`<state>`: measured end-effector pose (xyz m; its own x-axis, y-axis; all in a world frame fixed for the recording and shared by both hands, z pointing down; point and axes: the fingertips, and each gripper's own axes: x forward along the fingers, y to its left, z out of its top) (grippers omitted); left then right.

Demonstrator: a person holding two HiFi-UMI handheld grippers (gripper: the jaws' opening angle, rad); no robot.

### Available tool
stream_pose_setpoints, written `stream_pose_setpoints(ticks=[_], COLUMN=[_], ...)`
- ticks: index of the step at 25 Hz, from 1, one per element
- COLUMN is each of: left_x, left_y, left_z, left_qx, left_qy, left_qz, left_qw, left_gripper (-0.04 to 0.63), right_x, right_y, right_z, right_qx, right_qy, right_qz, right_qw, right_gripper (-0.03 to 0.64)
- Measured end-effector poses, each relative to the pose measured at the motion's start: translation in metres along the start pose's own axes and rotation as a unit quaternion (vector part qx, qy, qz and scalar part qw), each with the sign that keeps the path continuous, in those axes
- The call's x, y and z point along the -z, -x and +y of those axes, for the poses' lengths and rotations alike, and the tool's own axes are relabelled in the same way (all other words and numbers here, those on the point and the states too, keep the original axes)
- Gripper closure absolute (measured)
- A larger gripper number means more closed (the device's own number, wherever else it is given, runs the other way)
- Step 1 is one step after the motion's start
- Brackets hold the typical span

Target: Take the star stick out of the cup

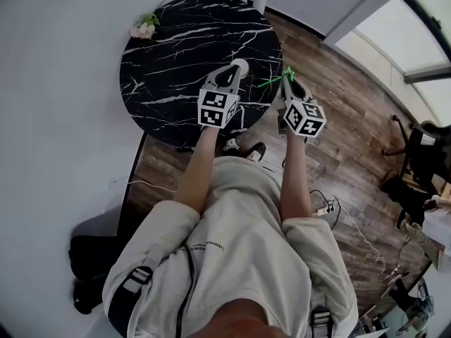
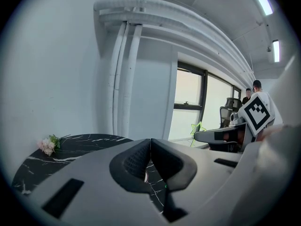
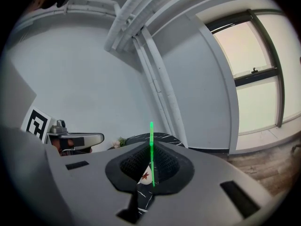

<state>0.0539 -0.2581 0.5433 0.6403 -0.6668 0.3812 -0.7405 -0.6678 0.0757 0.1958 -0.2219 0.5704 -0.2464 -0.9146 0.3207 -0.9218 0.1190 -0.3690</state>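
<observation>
A white cup (image 1: 240, 65) with a red leaf print (image 3: 146, 175) stands near the right edge of the round black marble table (image 1: 176, 48). My left gripper (image 1: 235, 73) reaches to its rim, and its jaws (image 2: 150, 142) look shut on the thin cup wall (image 2: 145, 176). The green star stick (image 1: 272, 82) is out of the cup and off to its right. My right gripper (image 1: 285, 83) is shut on it. The stick's shaft (image 3: 151, 131) rises between the right gripper's pads (image 3: 151, 149). Its star end (image 2: 197, 128) shows beside that gripper (image 2: 220, 135).
A small pink flower bunch (image 1: 144, 28) lies at the table's far left edge. Wood floor (image 1: 352, 118) lies to the right, with office chairs (image 1: 423, 150) and cables (image 1: 352, 224). White pipes (image 2: 124, 69) run up the wall behind. A window (image 3: 263, 55) is to the right.
</observation>
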Motion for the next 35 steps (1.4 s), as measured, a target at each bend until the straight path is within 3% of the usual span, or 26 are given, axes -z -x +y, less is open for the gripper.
stream_pose_setpoints(ticks=[9,19,27,35], left_x=[0.017,0.033,0.036,0.042], left_y=[0.004,0.012,0.02,0.022], left_z=[0.013,0.029,0.046,0.049], left_qx=[-0.018,-0.039,-0.059,-0.06], left_qy=[0.015,0.032,0.037,0.042], left_qz=[0.014,0.028,0.029,0.03], left_qw=[0.9996,0.9983,0.9972,0.9969], left_gripper=[0.572,0.572,0.572,0.572], right_x=[0.027,0.04,0.033,0.039], right_y=[-0.005,-0.02,-0.027,-0.028], right_z=[0.003,0.02,0.03,0.033], right_qx=[-0.001,-0.006,0.011,0.008], right_qy=[0.014,0.079,0.104,0.093], right_qz=[0.042,0.093,0.078,0.082], right_qw=[0.999,0.993,0.991,0.992], right_gripper=[0.571,0.571,0.571,0.571])
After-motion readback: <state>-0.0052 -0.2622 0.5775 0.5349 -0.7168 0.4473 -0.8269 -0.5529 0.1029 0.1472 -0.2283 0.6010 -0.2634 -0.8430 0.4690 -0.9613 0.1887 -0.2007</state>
